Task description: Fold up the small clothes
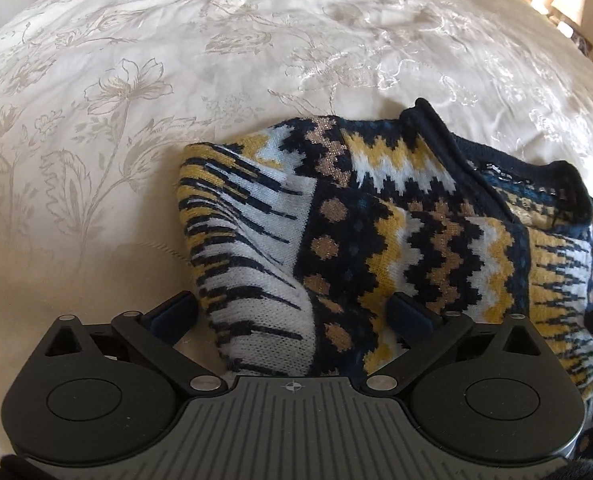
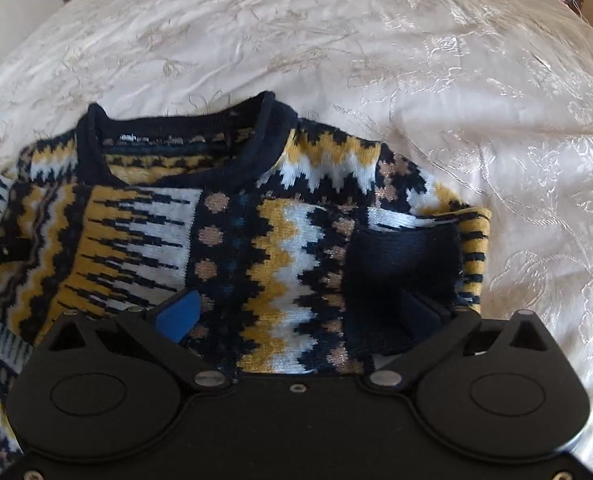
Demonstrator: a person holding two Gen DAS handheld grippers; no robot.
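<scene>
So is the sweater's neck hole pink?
No, the collar of the sweater is dark navy, with yellow and white zigzags below it.

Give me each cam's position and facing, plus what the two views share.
Left wrist: on the left gripper, angled down at the left folded sleeve of the navy, yellow and white patterned knit sweater; open black jaws show.
Right wrist: on the right gripper, angled down at the sweater's navy neckline; open jaws show.
Shared: the sweater and cream floral embroidered bedspread.
</scene>
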